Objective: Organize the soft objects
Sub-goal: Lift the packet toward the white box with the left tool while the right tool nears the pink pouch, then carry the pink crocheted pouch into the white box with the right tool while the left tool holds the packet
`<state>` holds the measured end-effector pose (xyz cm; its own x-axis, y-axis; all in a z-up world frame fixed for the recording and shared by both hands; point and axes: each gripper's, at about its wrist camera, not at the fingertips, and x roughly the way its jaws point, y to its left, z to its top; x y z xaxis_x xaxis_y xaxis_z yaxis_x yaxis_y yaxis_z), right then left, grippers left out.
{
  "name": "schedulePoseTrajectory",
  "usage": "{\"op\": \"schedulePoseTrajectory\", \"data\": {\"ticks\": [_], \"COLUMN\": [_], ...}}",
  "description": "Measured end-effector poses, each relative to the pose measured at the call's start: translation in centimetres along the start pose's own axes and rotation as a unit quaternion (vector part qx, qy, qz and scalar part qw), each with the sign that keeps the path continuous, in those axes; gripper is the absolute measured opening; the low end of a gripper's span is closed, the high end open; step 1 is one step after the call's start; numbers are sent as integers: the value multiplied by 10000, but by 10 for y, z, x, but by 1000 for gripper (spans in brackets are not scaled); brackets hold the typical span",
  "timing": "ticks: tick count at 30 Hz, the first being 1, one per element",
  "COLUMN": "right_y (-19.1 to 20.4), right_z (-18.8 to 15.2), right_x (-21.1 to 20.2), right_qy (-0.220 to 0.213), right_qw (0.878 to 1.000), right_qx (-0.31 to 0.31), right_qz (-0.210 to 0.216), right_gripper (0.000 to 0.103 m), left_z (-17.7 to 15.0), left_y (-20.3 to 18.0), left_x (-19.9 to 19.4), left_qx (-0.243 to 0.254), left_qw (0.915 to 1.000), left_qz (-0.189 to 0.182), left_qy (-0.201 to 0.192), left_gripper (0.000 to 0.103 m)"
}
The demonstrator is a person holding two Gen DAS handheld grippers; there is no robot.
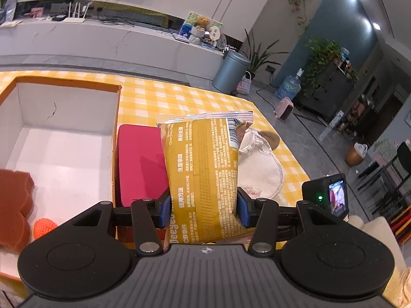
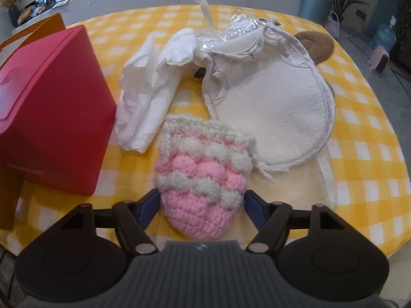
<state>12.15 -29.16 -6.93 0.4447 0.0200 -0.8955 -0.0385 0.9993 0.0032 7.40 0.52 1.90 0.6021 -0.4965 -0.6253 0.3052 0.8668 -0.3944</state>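
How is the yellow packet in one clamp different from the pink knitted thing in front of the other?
The yellow packet is smooth printed plastic; the pink knitted pouch is bumpy yarn with white stripes. The packet stands tall, pinched in the left gripper; the pouch lies on the checked tablecloth between the right gripper jaws, which do not press it. Both look soft.

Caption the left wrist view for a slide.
Left hand-held gripper clamps a yellow pack beside the white box.
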Motion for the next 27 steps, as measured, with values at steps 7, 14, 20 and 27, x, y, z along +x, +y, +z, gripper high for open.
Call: {"op": "schedulePoseTrajectory", "data": {"ticks": [7, 14, 20, 27], "right_y": [0, -3, -3, -7], "right_z": [0, -9, -4, 0], "right_x": [-6, -33, -56, -102], "right_qy": [-242, -476, -787, -1329], "right_qw": [9996, 9971, 9925, 9823], "right_qx": [46, -60, 59, 282], "right_qz": [97, 596, 932, 1292], "right_gripper": [50, 45, 45, 45], "left_z": [1, 0, 3, 8], "left_y": [1, 5, 10, 31], "left_x": [-6, -9, -29, -59], "left_qx": [15, -34, -133, -314], "left_qw": [10000, 9998, 9989, 9936], "left_qz": [-52, 112, 112, 665], "left_qy": [-74, -142, -445, -854], "left_gripper": [56, 56, 56, 56]}}
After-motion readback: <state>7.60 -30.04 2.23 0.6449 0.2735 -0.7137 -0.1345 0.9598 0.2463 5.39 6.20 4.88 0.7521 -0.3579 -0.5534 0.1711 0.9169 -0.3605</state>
